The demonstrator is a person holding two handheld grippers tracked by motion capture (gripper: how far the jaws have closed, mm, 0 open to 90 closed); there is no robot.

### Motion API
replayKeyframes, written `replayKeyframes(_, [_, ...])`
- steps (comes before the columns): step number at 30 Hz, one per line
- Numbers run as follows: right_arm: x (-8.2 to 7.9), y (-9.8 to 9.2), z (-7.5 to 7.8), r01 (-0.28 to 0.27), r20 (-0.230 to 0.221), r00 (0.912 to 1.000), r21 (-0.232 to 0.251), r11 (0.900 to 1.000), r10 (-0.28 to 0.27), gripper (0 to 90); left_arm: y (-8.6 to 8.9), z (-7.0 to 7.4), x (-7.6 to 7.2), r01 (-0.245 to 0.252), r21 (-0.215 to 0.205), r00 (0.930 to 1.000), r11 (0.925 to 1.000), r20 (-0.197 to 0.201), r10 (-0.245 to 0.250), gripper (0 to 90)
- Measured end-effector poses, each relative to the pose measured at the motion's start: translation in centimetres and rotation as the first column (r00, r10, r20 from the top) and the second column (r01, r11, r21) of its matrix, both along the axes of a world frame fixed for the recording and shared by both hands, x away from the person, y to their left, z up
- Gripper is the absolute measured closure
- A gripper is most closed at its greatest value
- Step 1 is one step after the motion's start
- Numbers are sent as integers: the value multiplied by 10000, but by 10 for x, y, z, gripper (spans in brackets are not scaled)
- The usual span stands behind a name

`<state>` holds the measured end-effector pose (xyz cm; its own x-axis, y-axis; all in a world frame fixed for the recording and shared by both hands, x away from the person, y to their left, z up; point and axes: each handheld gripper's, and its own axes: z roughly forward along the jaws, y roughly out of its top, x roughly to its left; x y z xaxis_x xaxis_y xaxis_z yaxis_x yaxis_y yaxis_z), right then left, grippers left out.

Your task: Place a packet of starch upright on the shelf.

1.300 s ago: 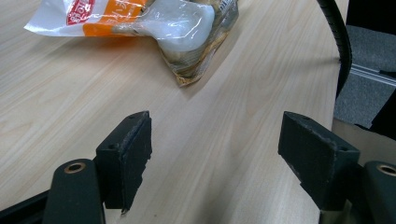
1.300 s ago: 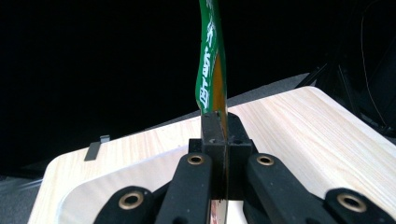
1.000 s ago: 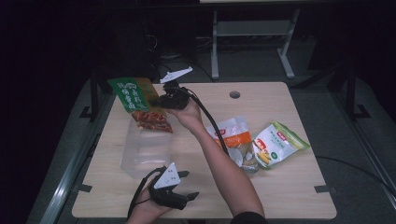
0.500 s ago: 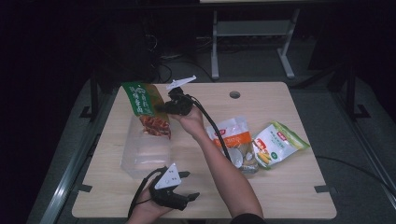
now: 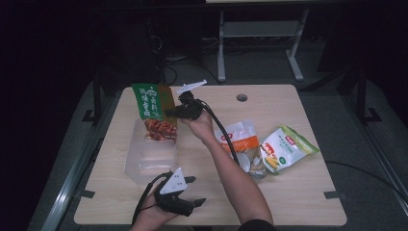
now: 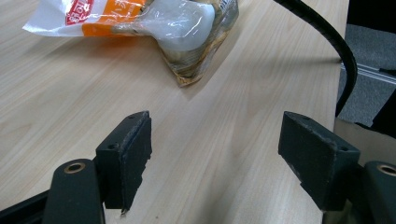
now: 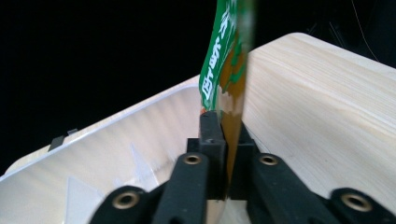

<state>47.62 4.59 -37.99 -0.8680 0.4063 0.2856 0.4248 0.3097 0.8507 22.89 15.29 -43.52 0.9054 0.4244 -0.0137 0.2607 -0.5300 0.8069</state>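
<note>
My right gripper (image 5: 169, 113) is shut on the side of a green and brown snack bag (image 5: 151, 103), which hangs upright with its red lower end inside a clear plastic container (image 5: 144, 166). In the right gripper view the bag (image 7: 224, 70) is pinched between the two jaws, which have just been opening slightly, above the container (image 7: 116, 135). My left gripper (image 5: 196, 190) rests open near the table's front edge. In its own view the left gripper (image 6: 215, 149) has only bare wood between the pads.
An orange and white bag (image 5: 238, 137) and a yellow-green bag (image 5: 286, 149) lie right of centre on the wooden table (image 5: 288, 202). The orange bag (image 6: 140, 18) lies ahead of the left jaws. The right gripper's cable (image 6: 336, 42) crosses there.
My right gripper has come down with the green bag, whose lower end now sits in the clear container. The left gripper has stayed where it was.
</note>
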Motion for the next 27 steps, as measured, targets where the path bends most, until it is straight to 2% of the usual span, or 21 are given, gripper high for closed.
replayKeyframes(5, [-1, -7, 5, 157, -62, 9999, -164, 9997, -158, 669, -1, -1, 0, 16, 14, 10000, 10000, -39, -16, 252])
replayKeyframes(8, [-4, -12, 8, 247, 13, 9997, -232, 9994, -247, 632, -1, -1, 0, 11, 42, 10000, 10000, -53, -11, 251])
replayKeyframes(9, [-8, -17, 12, 240, -37, 9997, -307, 9992, -241, 587, -1, -1, 0, 1, 47, 10000, 10000, -59, -1, 250])
replayKeyframes(16, [-18, -33, 19, 125, 116, 9999, -471, 9988, -120, 513, -1, -3, 1, -59, 94, 10000, 9999, -75, 59, 244])
replayKeyframes(27, [-38, -75, 24, 150, -54, 9999, -774, 9969, -155, 451, -3, -5, 1, -90, 164, 9998, 9998, -161, 92, 240])
